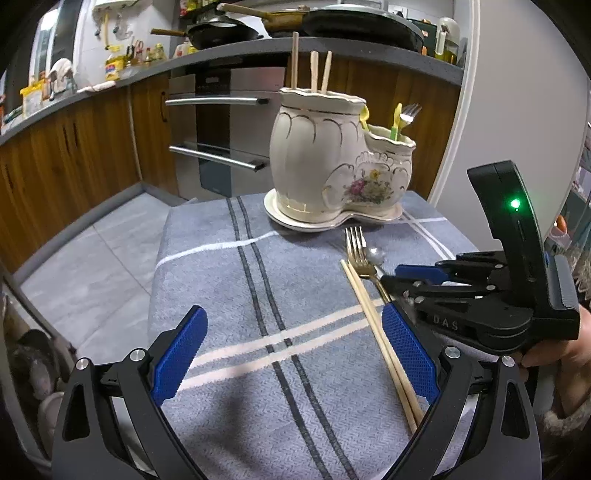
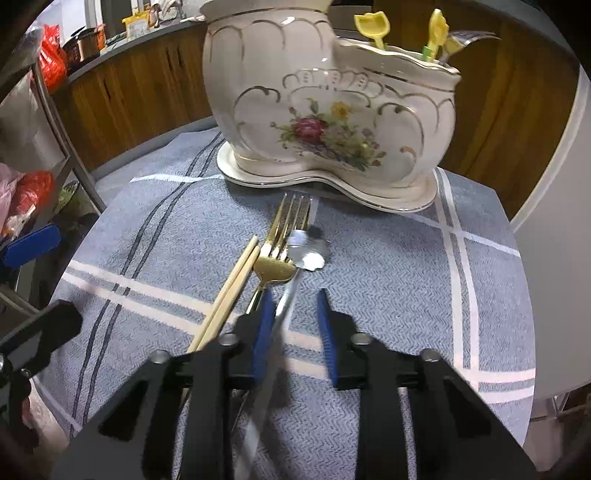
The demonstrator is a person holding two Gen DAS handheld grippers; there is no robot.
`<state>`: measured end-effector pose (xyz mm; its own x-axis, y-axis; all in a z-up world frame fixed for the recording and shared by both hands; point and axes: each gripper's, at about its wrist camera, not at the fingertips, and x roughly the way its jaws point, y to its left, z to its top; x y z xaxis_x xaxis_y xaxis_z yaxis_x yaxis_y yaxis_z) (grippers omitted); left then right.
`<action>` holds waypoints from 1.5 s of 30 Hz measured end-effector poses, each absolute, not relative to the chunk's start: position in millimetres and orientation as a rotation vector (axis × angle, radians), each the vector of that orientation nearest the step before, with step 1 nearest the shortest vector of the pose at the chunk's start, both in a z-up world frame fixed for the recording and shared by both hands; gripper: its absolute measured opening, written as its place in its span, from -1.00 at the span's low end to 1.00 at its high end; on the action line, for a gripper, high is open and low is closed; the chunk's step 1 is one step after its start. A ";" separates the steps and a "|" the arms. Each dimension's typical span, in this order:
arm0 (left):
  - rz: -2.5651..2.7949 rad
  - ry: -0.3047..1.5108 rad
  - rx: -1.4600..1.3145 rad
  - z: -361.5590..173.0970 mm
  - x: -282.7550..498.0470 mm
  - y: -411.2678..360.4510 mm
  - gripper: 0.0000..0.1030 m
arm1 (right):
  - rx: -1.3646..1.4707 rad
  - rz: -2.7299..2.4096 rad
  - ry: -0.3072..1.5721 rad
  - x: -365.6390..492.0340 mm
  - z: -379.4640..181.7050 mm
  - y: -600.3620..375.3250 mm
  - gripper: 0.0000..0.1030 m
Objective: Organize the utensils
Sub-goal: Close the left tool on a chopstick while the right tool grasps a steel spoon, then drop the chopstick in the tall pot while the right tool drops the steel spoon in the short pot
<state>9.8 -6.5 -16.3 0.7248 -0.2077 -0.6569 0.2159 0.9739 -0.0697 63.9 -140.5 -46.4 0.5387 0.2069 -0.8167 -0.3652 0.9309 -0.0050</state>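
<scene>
A cream ceramic utensil holder [image 1: 325, 162] [image 2: 325, 110] stands at the back of the blue-grey cloth. Its tall part holds three chopsticks [image 1: 313, 70]; its low part holds yellow utensils and a fork [image 1: 406, 114] [image 2: 439, 33]. On the cloth lie a pair of chopsticks [image 1: 376, 332] [image 2: 229, 291], a gold fork [image 1: 360, 254] [image 2: 280, 251] and a silver spoon [image 1: 375, 255] [image 2: 308, 251]. My right gripper [image 2: 295, 325] [image 1: 402, 284] is open low over the cloth, its jaws astride the spoon's handle. My left gripper [image 1: 291, 350] is open and empty above the cloth, left of the chopsticks.
The cloth covers a small round table [image 1: 221, 258] [image 2: 480, 277]. Wooden kitchen cabinets [image 1: 74, 147] and an oven [image 1: 221, 129] stand behind. Pans [image 1: 351, 26] sit on the counter. A metal rack with bags [image 2: 33, 177] is at the left.
</scene>
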 end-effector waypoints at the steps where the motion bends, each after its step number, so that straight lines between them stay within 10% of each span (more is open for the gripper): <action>1: -0.234 0.729 0.017 -16.8 10.5 -8.2 0.84 | -0.176 0.341 0.944 63.6 -46.8 -142.3 -0.86; 6: -0.262 0.780 0.047 -22.7 14.7 -23.1 0.80 | -0.141 0.340 0.934 55.7 -47.9 -163.0 -0.93; 16: -0.306 0.932 0.080 -47.9 24.8 -52.5 -0.07 | -0.161 0.342 0.861 36.2 -36.5 -184.7 -0.94; 45: -0.310 1.004 0.201 -47.4 44.7 -62.8 -0.75 | -0.202 0.432 0.938 37.5 -50.5 -194.5 -0.92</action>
<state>44.7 -62.8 -47.4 0.4984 -0.1624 -0.8516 0.3455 0.9381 0.0233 37.5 -194.5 -50.5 0.5144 0.2704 -0.8138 -0.4426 0.8965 0.0181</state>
